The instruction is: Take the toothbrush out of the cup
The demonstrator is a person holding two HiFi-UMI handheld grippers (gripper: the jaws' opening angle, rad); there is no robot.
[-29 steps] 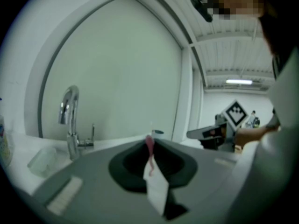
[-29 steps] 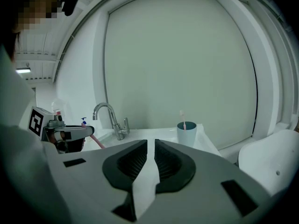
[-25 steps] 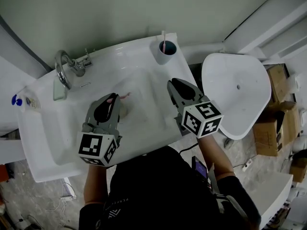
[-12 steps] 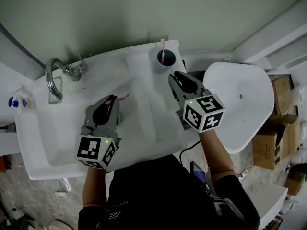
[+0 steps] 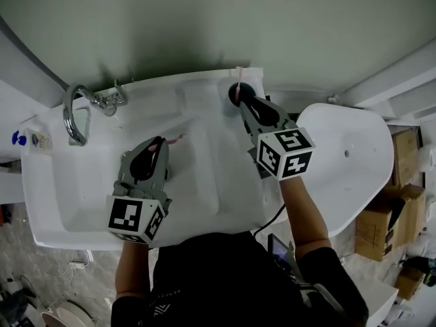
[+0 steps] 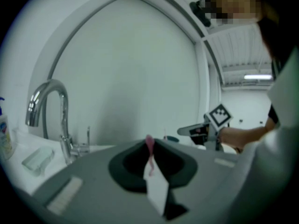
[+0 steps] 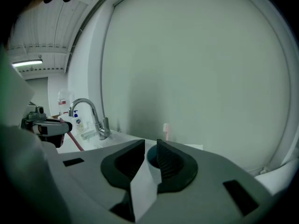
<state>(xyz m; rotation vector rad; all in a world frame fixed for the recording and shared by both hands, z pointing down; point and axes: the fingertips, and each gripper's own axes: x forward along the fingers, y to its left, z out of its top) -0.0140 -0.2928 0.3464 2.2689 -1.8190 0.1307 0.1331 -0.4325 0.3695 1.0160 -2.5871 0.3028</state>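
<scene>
Wall [image 5: 204,19] in pale grey-green is spread across the top of the head view. Below it a white sink [image 5: 82,203] is mounted. A second white basin [image 5: 354,176] is propped just beside the sink's right edge, and cardboard boxes [image 5: 398,182] are stacked on the floor beyond it. A chrome faucet [image 5: 73,111] is fixed at the sink's back left, and a soap bottle [image 5: 33,142] with a blue cap is set on the ledge at the far left.

The left gripper [image 5: 157,145] is held over the middle of the bowl. Its jaws are clamped on a pink toothbrush [image 5: 177,137]. The thin handle is seen sticking out past the jaw tips to the right, and in the left gripper view a pink end is seen poking up between the pads.

The right gripper [image 5: 244,105] is held at the sink's back right corner, with its tips right at the dark blue cup [image 5: 236,89] that is stood on the ledge there. Its jaws are kept a narrow gap apart with nothing pinched. Only the cup's rim is seen through the gap, and whether the tips touch the cup cannot be told. The toothbrush [image 5: 238,75] to be removed is stood upright in the cup, its pale head raised above the rim and against the wall.
</scene>
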